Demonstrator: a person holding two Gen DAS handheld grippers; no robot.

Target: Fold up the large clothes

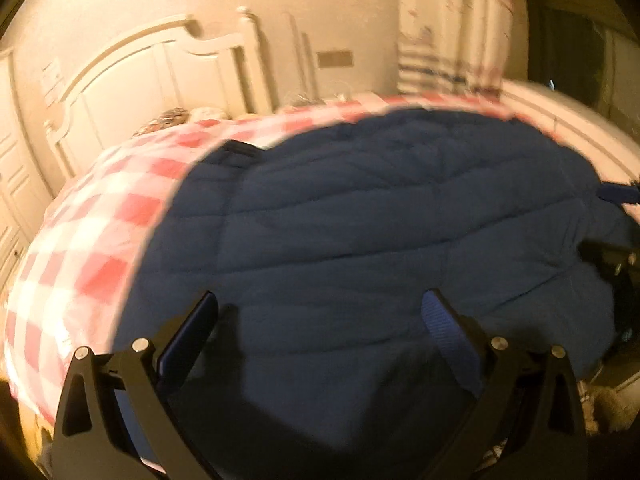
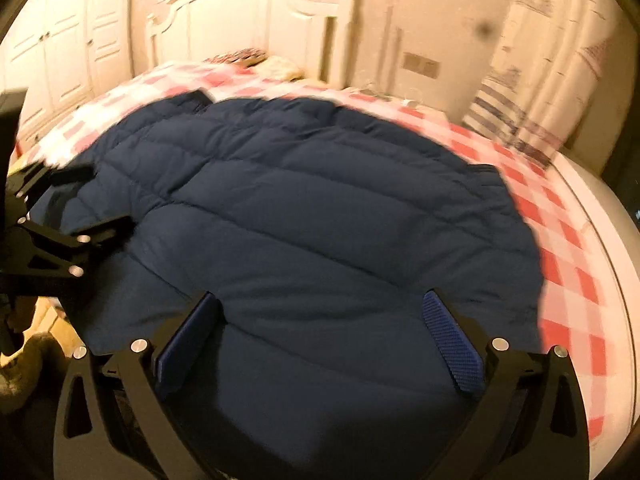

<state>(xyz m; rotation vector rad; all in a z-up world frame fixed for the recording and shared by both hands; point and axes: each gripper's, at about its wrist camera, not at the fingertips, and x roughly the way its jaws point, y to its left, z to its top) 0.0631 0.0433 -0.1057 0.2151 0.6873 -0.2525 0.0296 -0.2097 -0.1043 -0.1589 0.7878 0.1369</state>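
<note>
Both your left gripper [image 1: 320, 312] and right gripper [image 2: 320, 312] gape wide, empty, over the navy puffer jacket [image 2: 312, 208]; a shallow pinch on that slick padding probably slips free.

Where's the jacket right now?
The jacket lies spread on the checked bedspread, filling both wrist views, just ahead of both open grippers; the headboard stands beyond it.

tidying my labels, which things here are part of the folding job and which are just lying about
Part of the job:
- jacket, spread on the bed
- left gripper, open above it
- right gripper, open above it

Just there:
- checked cover
- headboard
- wardrobe
- curtain
- things near the pillow end, too blurred to name
</note>
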